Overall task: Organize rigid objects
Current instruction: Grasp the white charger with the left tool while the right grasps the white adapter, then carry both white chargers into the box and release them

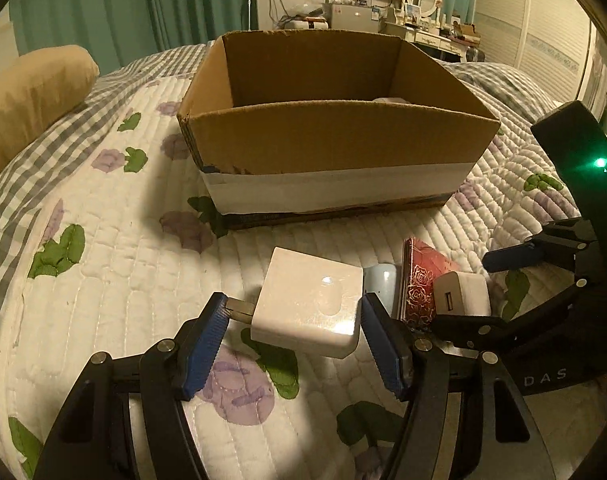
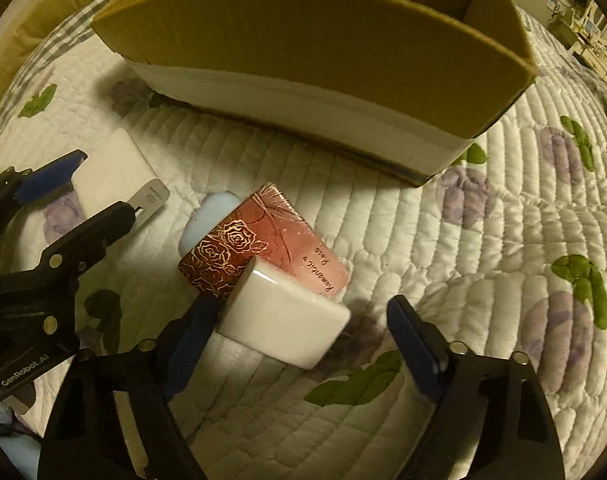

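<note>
Floral quilt [image 1: 103,280], teal curtains [image 1: 143,0], dim bedroom.

The left gripper [image 1: 293,320] is low over the bed with its two blue fingers [image 1: 205,344] wide apart. The right gripper [image 2: 303,344] is close beside it, also low, and its fingers [image 2: 417,350] are wide apart too, both pointing the same way

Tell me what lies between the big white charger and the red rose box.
A pale blue object, touching the red rose box beside the big white charger; both views show it.
</note>
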### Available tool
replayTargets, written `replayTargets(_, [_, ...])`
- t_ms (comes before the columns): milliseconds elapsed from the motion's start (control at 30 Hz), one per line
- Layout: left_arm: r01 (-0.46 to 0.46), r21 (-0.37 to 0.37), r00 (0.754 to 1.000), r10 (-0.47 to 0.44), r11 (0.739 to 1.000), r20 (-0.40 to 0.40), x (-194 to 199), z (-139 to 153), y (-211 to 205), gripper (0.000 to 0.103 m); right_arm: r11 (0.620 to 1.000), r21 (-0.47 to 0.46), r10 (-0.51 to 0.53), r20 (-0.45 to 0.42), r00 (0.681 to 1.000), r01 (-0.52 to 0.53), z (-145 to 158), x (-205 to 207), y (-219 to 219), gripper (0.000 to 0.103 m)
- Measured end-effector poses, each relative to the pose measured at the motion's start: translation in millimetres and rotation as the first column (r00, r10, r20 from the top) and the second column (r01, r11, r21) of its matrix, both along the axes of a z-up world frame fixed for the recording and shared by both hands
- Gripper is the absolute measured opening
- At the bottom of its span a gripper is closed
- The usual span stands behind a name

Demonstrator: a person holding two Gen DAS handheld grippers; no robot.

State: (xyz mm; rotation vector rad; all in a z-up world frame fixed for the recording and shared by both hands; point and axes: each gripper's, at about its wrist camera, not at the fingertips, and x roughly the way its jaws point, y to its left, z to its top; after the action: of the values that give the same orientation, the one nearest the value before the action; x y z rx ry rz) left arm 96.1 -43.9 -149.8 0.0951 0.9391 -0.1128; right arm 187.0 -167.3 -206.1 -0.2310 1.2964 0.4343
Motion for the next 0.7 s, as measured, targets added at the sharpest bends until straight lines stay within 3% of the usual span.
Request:
replayTargets(67, [-0.001, 0.000, 1.000, 0.001, 1.000, -0.003, -0.4, 0.6, 0.6, 0.068, 1.000, 0.028, 0.010, -0.004, 1.000, -0.009, -0.2, 0.2, 3.8, 0.065])
replayTargets(300, [-0.003, 0.005, 1.000, 0.003, 1.000, -0.006, -1.0, 1.3, 0.2, 0.068, 1.000, 0.010, 0.017, 0.054, 0.998, -0.018, 5.5, -16.9, 10.7, 0.065])
replayTargets(533, [-0.024, 0.003, 1.000, 0.024, 1.000, 0.007, -3.0, 11.2, 2.8, 0.068, 1.000, 0.016, 0.011, 0.188, 0.982, -0.014, 41.3, -36.0, 6.5, 0.065])
replayTargets(700, [-0.021, 0.004, 0.998, 0.021, 1.000, 0.056, -5.3, 38.2, 2.7, 0.068, 0.999, 0.043, 0.002, 0.267, 0.964, -0.014, 76.7, -43.9, 2.2, 0.065])
